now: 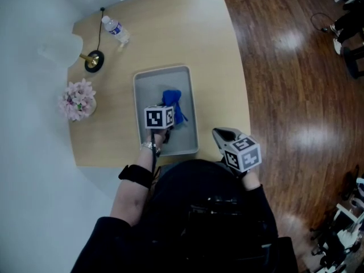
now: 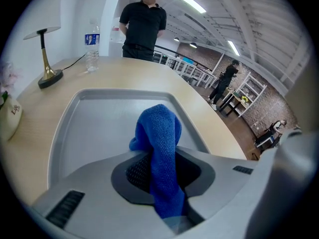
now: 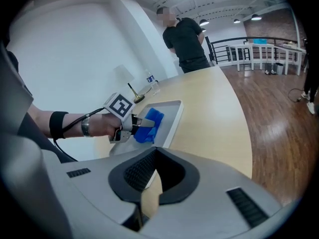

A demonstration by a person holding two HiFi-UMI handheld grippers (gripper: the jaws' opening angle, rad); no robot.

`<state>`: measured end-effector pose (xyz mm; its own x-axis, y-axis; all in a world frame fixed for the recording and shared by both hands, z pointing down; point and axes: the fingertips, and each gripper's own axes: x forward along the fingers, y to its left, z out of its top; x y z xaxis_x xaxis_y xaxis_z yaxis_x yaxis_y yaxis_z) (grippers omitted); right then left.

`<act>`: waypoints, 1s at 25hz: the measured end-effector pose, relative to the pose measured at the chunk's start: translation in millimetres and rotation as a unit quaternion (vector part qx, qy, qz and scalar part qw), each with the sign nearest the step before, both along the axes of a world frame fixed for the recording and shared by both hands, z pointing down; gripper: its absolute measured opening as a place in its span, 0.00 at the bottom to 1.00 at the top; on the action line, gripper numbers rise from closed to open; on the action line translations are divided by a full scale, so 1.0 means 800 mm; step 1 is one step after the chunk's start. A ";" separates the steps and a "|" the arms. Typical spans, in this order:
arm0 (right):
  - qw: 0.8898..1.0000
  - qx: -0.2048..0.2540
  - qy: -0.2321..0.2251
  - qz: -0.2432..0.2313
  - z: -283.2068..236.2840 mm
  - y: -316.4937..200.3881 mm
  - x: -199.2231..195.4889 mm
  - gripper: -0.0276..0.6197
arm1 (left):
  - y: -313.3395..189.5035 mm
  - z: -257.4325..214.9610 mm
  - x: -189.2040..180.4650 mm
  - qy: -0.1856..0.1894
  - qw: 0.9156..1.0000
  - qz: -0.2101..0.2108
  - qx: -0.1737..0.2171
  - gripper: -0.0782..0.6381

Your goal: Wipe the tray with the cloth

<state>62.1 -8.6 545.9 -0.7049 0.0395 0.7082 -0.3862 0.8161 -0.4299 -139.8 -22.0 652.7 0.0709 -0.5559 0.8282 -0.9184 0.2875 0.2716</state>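
A grey rectangular tray (image 1: 149, 90) lies on the round wooden table, with a blue cloth (image 1: 172, 98) bunched on its right half. My left gripper (image 1: 168, 111) reaches over the tray's near part and is shut on the cloth. In the left gripper view the cloth (image 2: 160, 133) rises from between the jaws and droops forward over the tray floor (image 2: 99, 118). My right gripper (image 1: 220, 133) hovers by the table's near right edge, off the tray, shut with nothing in it. The right gripper view shows its jaws (image 3: 155, 156) met at the tips, with tray (image 3: 172, 114) and cloth (image 3: 148, 123) beyond.
A water bottle (image 1: 116, 30), a brass lamp base (image 1: 94, 60) with a cord, and a pink flower bunch (image 1: 78, 99) stand left of and behind the tray. A person in black (image 2: 143, 29) stands at the table's far side. Wood floor (image 1: 296, 95) lies to the right.
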 end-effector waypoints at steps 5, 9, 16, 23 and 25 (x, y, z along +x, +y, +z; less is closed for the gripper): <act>1.000 0.000 -0.009 -0.009 -0.004 0.005 0.007 0.05 | 0.059 0.000 0.048 0.012 1.000 0.005 -0.005 0.25; 1.000 0.001 -0.013 -0.019 -0.003 0.011 0.008 0.05 | 0.095 0.004 0.078 0.022 1.000 0.005 -0.012 0.25; 0.999 0.002 -0.015 -0.035 -0.002 0.014 0.012 0.05 | 0.140 0.007 0.114 0.036 0.999 -0.003 -0.018 0.25; 0.999 -0.006 -0.015 -0.030 0.007 0.014 0.010 0.05 | 0.125 -0.003 0.103 0.077 0.996 -0.037 0.018 0.25; 0.999 -0.010 -0.012 -0.028 0.008 0.011 0.010 0.05 | 0.088 -0.016 0.088 0.072 0.996 -0.036 0.036 0.25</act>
<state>69.7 0.4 552.6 -0.7179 0.0926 0.6899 -0.3301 0.8273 -0.4545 -69.6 48.2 640.2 0.1443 -0.6213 0.7702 -0.8460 0.3263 0.4217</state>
